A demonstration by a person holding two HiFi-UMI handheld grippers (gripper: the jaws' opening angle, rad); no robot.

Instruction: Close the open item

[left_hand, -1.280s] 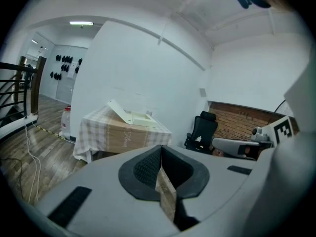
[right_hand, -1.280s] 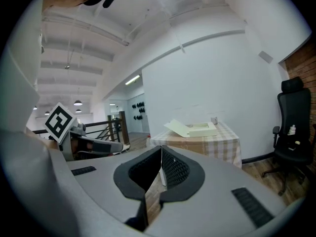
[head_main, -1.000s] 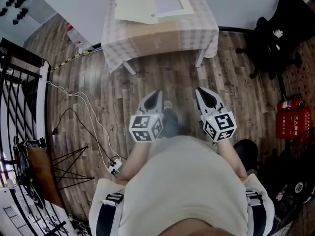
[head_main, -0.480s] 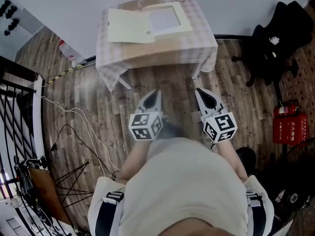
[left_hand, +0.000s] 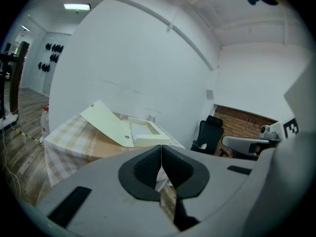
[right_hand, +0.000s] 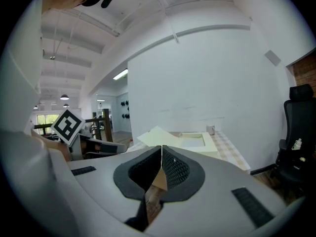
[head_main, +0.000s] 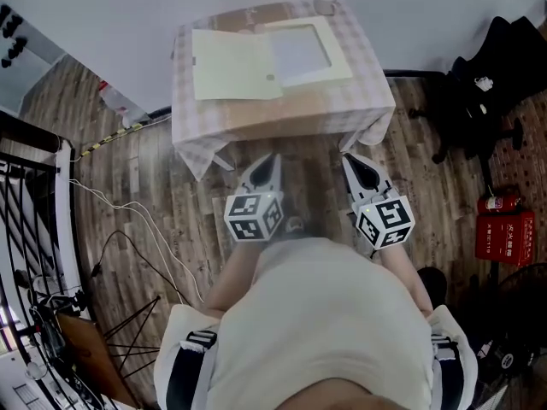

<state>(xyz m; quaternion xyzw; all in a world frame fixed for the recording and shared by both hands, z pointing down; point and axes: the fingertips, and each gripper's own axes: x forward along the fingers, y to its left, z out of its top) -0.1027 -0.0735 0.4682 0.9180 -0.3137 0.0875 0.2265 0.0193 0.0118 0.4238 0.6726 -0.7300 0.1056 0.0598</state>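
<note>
Fingers (left_hand: 145, 171) together, left gripper (head_main: 273, 157) and right gripper (head_main: 348, 157) face table (head_main: 363, 101) edge.

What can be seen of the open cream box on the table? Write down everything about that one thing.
The cream box is flat and shallow, cardboard by its look, and stands open. Its tray has a broad pale rim round a white recess. The lid, a plain cream panel with a small round mark near one corner, is swung out to the tray's left and slants upward in the left gripper view. The box rests on a brown sheet over a checked tablecloth. Nothing else touches it.
</note>
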